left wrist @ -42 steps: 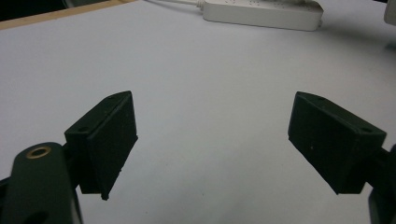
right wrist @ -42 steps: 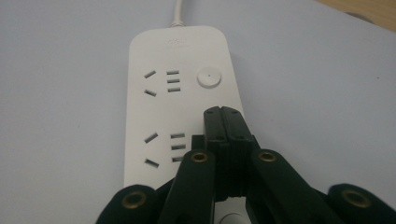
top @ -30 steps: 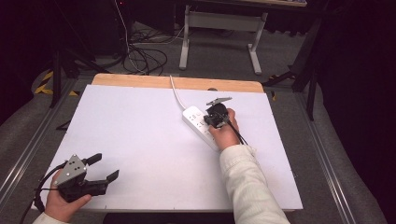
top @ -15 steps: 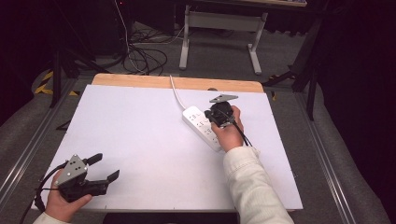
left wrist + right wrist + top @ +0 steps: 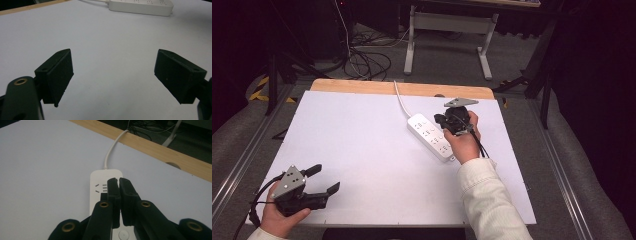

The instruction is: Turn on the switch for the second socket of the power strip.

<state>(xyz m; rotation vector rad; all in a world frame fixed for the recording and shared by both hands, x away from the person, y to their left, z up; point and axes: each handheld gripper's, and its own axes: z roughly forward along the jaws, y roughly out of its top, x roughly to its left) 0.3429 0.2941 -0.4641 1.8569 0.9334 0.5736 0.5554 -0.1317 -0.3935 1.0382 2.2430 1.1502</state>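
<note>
Just below right claw [image 5: 118, 181], white power strip [image 5: 100, 195], jaws pressed together

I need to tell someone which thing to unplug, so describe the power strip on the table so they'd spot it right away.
Look at the white table top, toward its far right part near the wooden edge. The power strip lies there at a slant, just below the right gripper. It is a long white bar with rows of sockets and a white cord running off the far edge.

White tabletop [image 5: 372, 150] under the left tongs [image 5: 324, 178] and right tongs [image 5: 439, 119]. Wooden strip [image 5: 362, 87] along its far edge, with a round hole [image 5: 174, 164] just past the right tongs. Black cables [image 5: 367, 60] on the floor beyond, white desk legs [image 5: 484, 55] beside them. Yellow-black tape [image 5: 257, 90] well ahead of the left tongs.
</note>
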